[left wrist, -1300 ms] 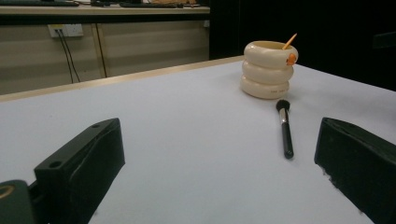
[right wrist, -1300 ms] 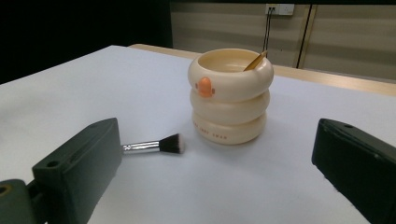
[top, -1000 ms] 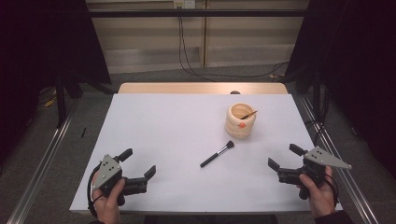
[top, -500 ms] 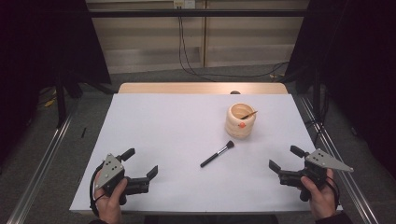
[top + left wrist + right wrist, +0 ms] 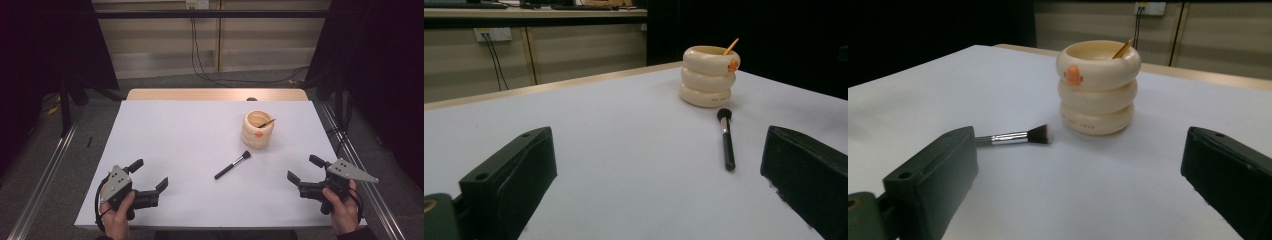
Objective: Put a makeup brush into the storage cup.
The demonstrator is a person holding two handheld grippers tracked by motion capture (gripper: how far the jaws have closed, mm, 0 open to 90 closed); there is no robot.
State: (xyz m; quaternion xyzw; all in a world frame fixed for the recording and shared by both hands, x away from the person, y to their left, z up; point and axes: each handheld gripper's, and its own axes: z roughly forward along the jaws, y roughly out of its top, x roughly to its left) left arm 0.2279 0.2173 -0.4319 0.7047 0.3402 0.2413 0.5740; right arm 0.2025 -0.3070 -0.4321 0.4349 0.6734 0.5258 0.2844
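A: Checking risks. Left gripper (image 5: 150, 186) parked near the front-left corner of the tabletop (image 5: 180, 135), fingers spread wide, nothing between them. Right gripper (image 5: 305, 175) near the front-right corner, fingers likewise spread and empty.

B: Brush (image 5: 233, 165) lying flat around mid-tabletop, slightly right of centre, bristles pointing toward the ringed cream cup (image 5: 258, 129). Bristle tip near the cup base, not touching as far as visible. Thin stick (image 5: 267, 122) leaning inside the cup.

A: Main failure, probably: brush handle is slim and round, so likely to roll or skid on the smooth white sheet if one finger lands first. Closing off-centre would flick it.

B: Second one: approaching from the right puts the cup right beside the bristle end. Sweeping a finger past could nudge the cup or knock the stick out. Grabbing at the handle end keeps away from that.

A: Room otherwise fine. Wide bare surface to the left and front of the brush, cup well in from the back and right edges. Both grippers sit close to the front edge, so watch cables snagging there.
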